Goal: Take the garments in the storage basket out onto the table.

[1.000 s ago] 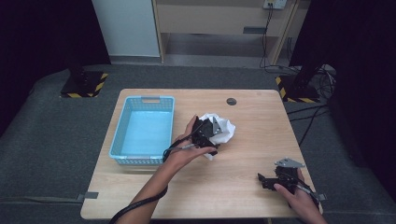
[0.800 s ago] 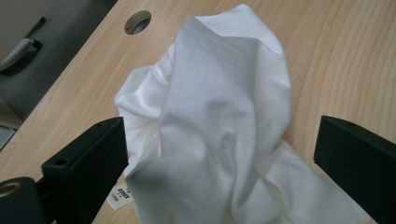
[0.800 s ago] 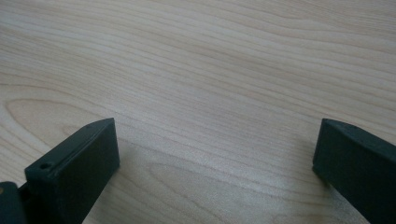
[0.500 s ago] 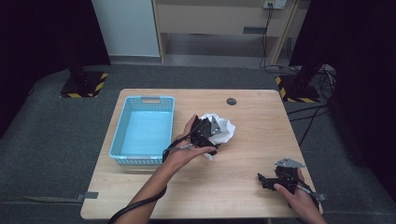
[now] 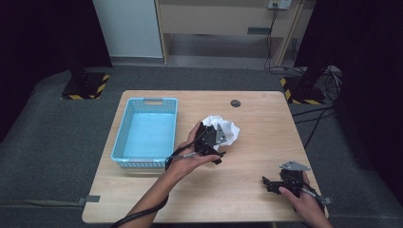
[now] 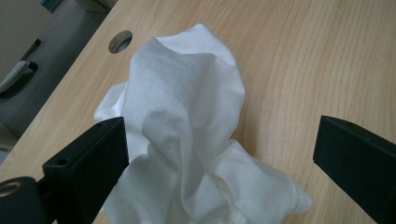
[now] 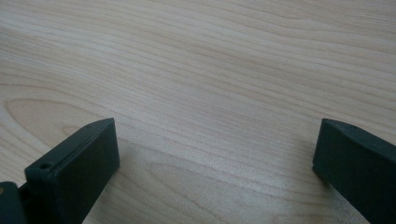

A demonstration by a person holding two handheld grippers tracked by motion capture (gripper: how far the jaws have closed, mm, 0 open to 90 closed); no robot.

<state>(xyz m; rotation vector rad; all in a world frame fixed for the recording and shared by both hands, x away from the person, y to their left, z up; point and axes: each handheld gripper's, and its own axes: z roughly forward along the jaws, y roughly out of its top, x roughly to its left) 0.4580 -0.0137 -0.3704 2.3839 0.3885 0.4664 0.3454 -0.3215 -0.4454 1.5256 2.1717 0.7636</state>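
Wooden table (image 5: 247, 190) at frame centre. Left gripper (image 6: 219, 154), jaws spread wide, straddles crumpled white cloth (image 6: 187, 135). Right gripper (image 7: 217, 158), lower right, jaws apart over bare wood, holding nothing.

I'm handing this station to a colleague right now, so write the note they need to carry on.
Left gripper: open, jaws either side of the crumpled white cloth, not yet closed on it.
Right gripper: open, holds nothing, low over bare wood at the near right of the light wooden table.
The cloth lies on the table, right of the light blue plastic basket, which holds nothing.
Done: the left gripper has reached the cloth.
Left, probably: close on the cloth, lift it, and likely put it in the basket.
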